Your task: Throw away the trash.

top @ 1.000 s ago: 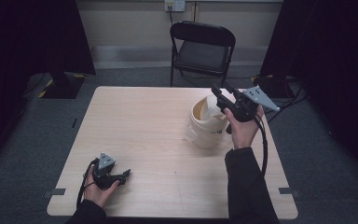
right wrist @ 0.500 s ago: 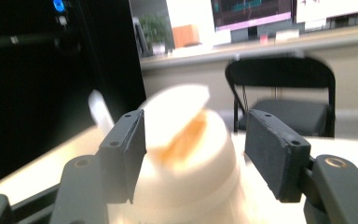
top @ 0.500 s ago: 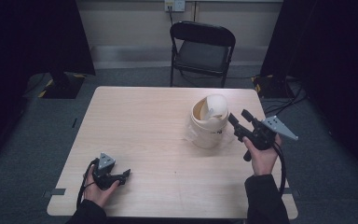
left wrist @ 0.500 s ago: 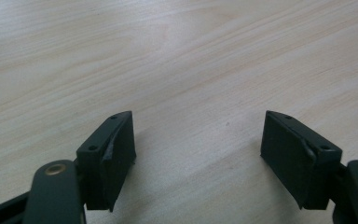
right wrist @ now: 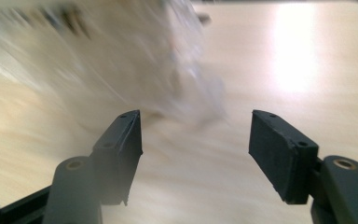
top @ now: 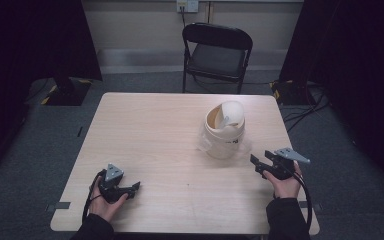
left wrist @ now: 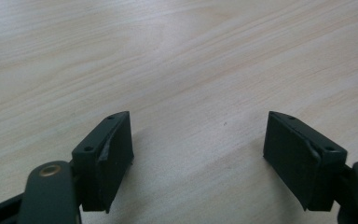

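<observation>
A cream-white bucket (top: 224, 134) stands upright on the right half of the wooden table (top: 155, 135), with a round white lid (top: 230, 113) tilted in its mouth. My right gripper (top: 260, 161) rests near the table's right edge, below and right of the bucket, open and holding nothing. In the right gripper view its jaws stand wide apart (right wrist: 196, 140) with the bucket (right wrist: 121, 60) a blur ahead. Low on the table at the front left, my left gripper (top: 135, 187) is open. Bare wood fills the space between its pads (left wrist: 198, 149).
A black folding chair (top: 217, 50) stands behind the table's far edge. Cables (top: 305, 107) lie on the grey floor at the right. A dark stand base (top: 67, 92) sits on the floor at the left.
My right gripper has drawn back from the bucket's rim, down and to the right, toward the table's near right edge. The lid stays in the bucket. The left gripper has not moved.
</observation>
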`<state>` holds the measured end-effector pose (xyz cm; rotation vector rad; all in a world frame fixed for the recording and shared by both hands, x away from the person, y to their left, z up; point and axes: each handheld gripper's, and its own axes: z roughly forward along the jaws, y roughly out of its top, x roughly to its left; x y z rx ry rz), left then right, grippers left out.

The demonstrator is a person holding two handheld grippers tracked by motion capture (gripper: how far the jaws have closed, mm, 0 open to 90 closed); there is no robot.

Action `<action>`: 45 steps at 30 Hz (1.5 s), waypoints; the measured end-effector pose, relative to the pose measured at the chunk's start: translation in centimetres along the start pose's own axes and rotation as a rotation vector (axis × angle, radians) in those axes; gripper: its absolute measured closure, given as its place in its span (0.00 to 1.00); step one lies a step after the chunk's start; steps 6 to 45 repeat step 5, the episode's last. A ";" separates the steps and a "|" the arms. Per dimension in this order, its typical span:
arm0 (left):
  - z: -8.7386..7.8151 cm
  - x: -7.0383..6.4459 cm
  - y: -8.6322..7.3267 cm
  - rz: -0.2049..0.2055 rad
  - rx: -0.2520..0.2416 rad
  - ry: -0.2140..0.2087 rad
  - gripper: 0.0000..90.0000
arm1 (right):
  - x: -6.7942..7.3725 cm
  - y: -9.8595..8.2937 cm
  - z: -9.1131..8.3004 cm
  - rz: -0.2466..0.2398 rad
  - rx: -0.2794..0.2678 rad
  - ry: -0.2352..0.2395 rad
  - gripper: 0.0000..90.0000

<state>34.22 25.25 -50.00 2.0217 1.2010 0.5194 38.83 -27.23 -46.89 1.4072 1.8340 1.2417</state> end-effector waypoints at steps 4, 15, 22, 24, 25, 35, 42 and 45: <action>0.0 0.4 0.0 -0.020 -0.010 -0.014 0.26 | -1.4 -1.5 0.2 -0.026 0.083 -0.050 0.37; 0.0 0.4 0.0 -0.020 -0.010 -0.014 0.26 | -1.4 -1.5 0.2 -0.026 0.083 -0.050 0.37; 0.0 0.4 0.0 -0.020 -0.010 -0.014 0.26 | -1.4 -1.5 0.2 -0.026 0.083 -0.050 0.37; 0.0 0.4 0.0 -0.020 -0.010 -0.014 0.26 | -1.4 -1.5 0.2 -0.026 0.083 -0.050 0.37; 0.0 0.4 0.0 -0.020 -0.010 -0.014 0.26 | -1.4 -1.5 0.2 -0.026 0.083 -0.050 0.37; 0.0 0.4 0.0 -0.020 -0.010 -0.014 0.26 | -1.4 -1.5 0.2 -0.026 0.083 -0.050 0.37; 0.0 0.4 0.0 -0.020 -0.010 -0.014 0.26 | -1.4 -1.5 0.2 -0.026 0.083 -0.050 0.37; 0.0 0.4 0.0 -0.020 -0.010 -0.014 0.26 | -1.4 -1.5 0.2 -0.026 0.083 -0.050 0.37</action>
